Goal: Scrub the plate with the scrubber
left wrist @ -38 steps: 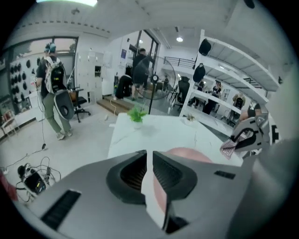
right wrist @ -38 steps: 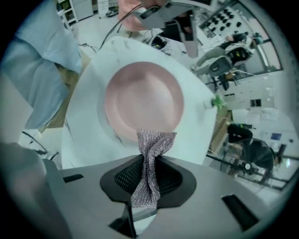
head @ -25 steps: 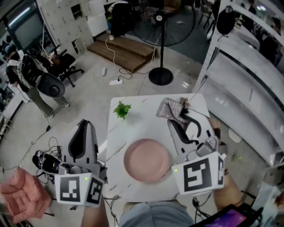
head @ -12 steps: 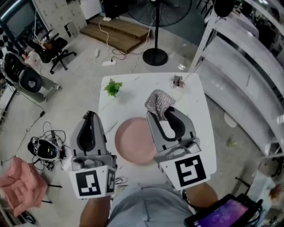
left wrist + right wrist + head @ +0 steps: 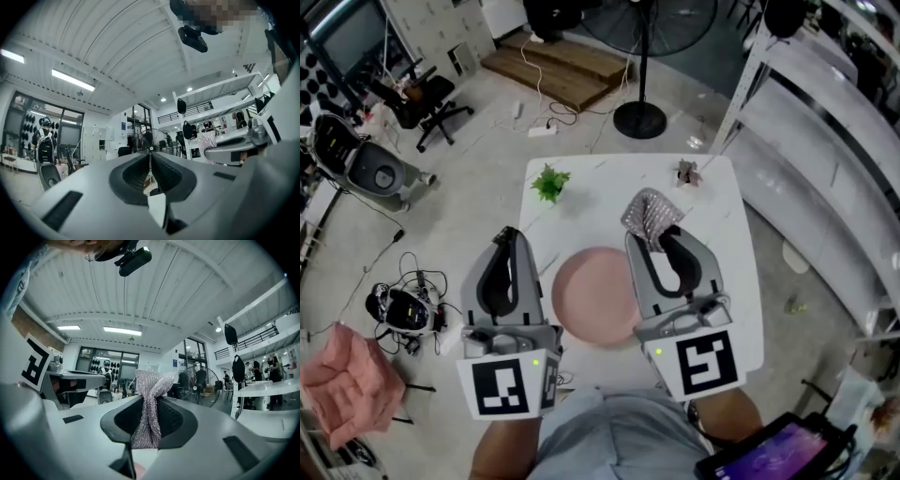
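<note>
Listing from the head view, looking down.

Table [image 5: 727, 281]: white, square, standing on a grey floor.

Plate [image 5: 591, 295]: pink and round. It lies flat on the near half of the table, between the two grippers.

Right gripper [image 5: 653, 240]: held level and pointing away from the person, with its body over the plate's right rim. The jaws are nearly together and clamped on the scrubber. They have just been closing, with the scrubber between them.

Scrubber [image 5: 649, 216]: silver mesh, bunched and pinched at its middle. The loose end fans out past the jaw tips, over the table just beyond the plate's far right rim. It does not lie on the plate. Whether it touches the table cannot be told.

Left gripper [image 5: 508, 236]: held level at the table's left edge, just left of the plate. In its own view the jaws meet, with nothing between them.

Plant [image 5: 549, 181]: small and green, at the far left corner of the table.

Fan [image 5: 640, 120]: standing on a round black base on the floor beyond the table.

Chair [image 5: 431, 98]: black, on the floor at far left.

Cloth [image 5: 342, 394]: pink, on the floor at near left.
</note>
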Available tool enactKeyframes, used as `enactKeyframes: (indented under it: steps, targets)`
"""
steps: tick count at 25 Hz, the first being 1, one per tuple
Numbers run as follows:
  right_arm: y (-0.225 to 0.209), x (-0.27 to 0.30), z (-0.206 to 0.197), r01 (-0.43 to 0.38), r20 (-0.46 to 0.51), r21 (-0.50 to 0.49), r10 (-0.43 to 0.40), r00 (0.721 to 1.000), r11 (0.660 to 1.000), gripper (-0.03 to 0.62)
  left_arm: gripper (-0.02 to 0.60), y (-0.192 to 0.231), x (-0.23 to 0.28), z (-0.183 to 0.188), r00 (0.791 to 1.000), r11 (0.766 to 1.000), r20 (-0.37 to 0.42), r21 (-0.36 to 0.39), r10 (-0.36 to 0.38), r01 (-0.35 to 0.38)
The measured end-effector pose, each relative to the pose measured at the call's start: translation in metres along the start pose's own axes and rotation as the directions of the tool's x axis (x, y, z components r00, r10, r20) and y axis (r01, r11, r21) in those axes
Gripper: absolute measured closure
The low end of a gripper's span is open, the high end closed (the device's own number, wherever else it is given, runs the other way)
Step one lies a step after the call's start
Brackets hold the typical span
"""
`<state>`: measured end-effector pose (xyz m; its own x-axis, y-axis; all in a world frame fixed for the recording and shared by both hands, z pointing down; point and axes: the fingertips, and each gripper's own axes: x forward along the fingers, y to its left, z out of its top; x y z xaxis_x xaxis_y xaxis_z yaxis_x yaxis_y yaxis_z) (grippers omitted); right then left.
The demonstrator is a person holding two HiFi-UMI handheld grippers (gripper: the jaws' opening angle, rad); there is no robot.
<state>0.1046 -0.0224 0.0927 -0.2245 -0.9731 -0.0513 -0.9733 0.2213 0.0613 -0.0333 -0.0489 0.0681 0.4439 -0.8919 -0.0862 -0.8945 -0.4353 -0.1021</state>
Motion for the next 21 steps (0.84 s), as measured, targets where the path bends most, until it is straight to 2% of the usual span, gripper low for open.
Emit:
enactKeyframes:
  steps: [14, 21]
  targets:
    - [0.001, -0.004, -0.001, -0.015, 0.007, 0.001, 0.015, 1.000, 1.000, 0.494, 0.565, -0.011, -0.001, 0.000, 1.000, 1.000, -0.003, 0.009, -0.013, 0.013]
    - [-0.003, 0.000, 0.002, -0.006, 0.011, -0.010, 0.006, 1.000, 1.000, 0.494, 0.565, -0.011, 0.003, -0.005, 0.999, 1.000, -0.026, -0.014, -0.025, 0.025]
